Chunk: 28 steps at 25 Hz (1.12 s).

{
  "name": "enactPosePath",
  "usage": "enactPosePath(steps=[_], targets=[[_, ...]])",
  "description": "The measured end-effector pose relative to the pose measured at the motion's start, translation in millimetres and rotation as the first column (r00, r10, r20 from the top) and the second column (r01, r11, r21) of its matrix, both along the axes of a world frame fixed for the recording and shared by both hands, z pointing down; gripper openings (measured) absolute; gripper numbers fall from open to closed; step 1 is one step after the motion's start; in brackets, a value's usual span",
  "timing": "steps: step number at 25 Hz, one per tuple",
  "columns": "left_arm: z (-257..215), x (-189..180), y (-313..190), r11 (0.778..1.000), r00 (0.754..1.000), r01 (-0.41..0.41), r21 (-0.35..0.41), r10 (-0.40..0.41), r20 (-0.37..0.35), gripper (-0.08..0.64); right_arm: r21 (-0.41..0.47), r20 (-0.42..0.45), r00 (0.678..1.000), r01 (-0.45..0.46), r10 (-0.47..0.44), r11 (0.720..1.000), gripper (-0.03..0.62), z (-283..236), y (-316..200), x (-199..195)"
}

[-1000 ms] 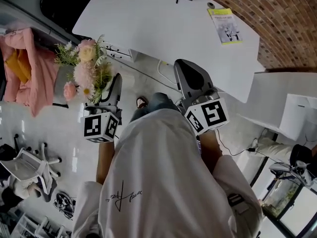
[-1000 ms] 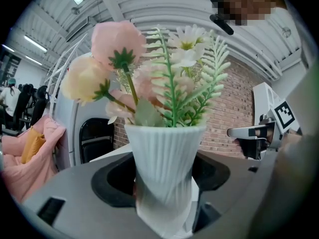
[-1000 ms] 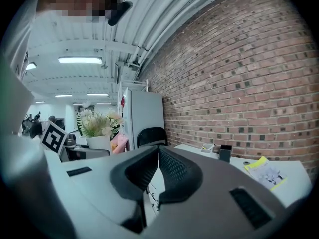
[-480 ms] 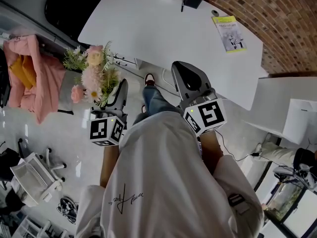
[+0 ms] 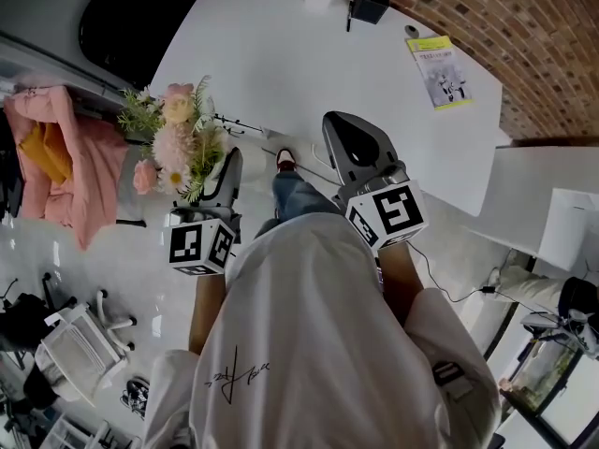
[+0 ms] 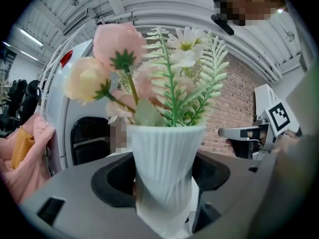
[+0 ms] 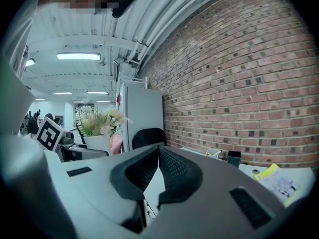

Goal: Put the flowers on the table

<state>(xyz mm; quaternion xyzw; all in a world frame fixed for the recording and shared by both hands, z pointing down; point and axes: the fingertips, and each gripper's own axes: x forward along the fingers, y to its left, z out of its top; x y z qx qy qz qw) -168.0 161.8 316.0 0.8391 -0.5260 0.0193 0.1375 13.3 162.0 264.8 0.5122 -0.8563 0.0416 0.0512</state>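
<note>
A pink cloth (image 5: 70,171) hangs at 9 o'clock in the head view. Just right of it, at 10 o'clock, the flowers (image 5: 173,143) are up in the air beside the near-left corner of the white table (image 5: 281,54), not set down on it. They are a bunch of pale pink and cream blooms, white daisies and green fern sprigs, standing upright in a ribbed white vase (image 6: 167,168). The left gripper (image 5: 227,165) has its jaws clamped on the vase's lower body. Past the person's middle, at 1 o'clock, the right gripper (image 5: 351,143) has its jaws closed tip to tip with nothing between them. A yellow booklet (image 5: 440,71) lies on the table at 2 o'clock.
</note>
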Motion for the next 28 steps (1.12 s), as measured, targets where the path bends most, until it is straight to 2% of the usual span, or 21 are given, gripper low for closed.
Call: enactPosePath(steps=[9, 14, 24, 28], targets=[[-8, -2, -57, 1.000, 1.000, 0.001, -0.015, -0.001, -0.007, 0.329, -0.038, 0.014, 1.000, 0.006, -0.006, 0.999, 0.026, 1, -59, -4], [-5, -9, -92, 0.999, 1.000, 0.019, -0.033, -0.019, 0.012, 0.328, -0.066, 0.035, 0.999, 0.018, -0.016, 0.998, 0.026, 5, -96, -9], [-7, -8, -178, 1.000, 1.000, 0.013, -0.020, -0.013, 0.014, 0.330, -0.083, 0.012, 1.000, 0.026, -0.025, 0.996, 0.026, 16, -177, -6], [-13, -4, -206, 1.000, 1.000, 0.003, 0.010, -0.004, 0.024, 0.328, -0.085, 0.001, 0.999, 0.034, -0.034, 0.996, 0.026, 24, -197, -4]])
